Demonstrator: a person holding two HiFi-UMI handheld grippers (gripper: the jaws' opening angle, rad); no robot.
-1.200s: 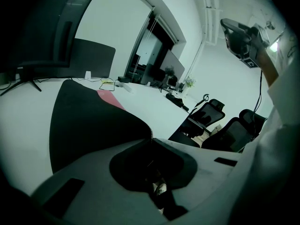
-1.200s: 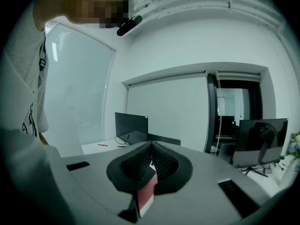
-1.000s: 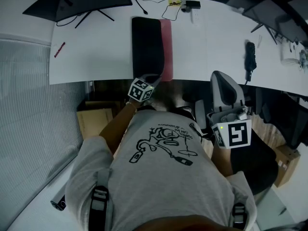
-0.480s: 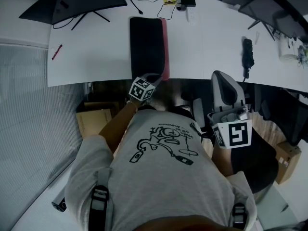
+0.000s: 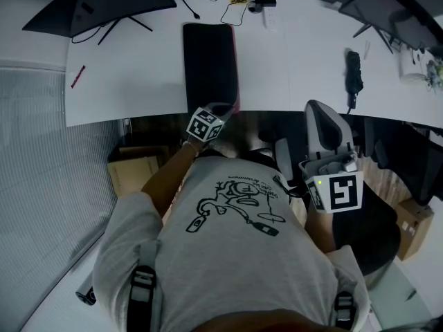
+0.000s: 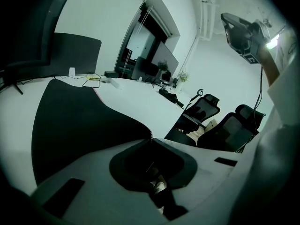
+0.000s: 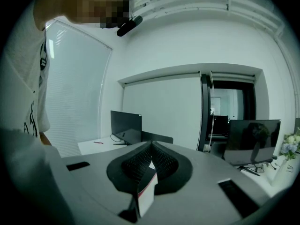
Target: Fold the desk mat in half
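Note:
The desk mat (image 5: 210, 64) lies doubled on the white desk (image 5: 138, 81), black side up. A thin pink strip of its lower layer shows along the right edge. My left gripper (image 5: 221, 109) is at the mat's near right corner, at the desk's front edge. In the left gripper view the black mat (image 6: 79, 121) runs right up to the closed tips of the left gripper (image 6: 151, 135), so it is shut on the mat's edge. My right gripper (image 5: 332, 178) is held off the desk, above the chair. In its own view the right gripper (image 7: 151, 143) is shut and points across the room.
Monitors (image 5: 104, 2) stand at the desk's far left, with cables and a black box (image 5: 263, 1) at the back. A red pen (image 5: 77, 76) lies at left and a long black object (image 5: 354, 75) at right. An office chair (image 5: 329, 133) stands right of the person, with cardboard boxes (image 5: 135, 171) under the desk.
The pink strip along the mat's right side has narrowed as the black top layer came over it. The left gripper stays at the near corner. The right gripper has not moved.

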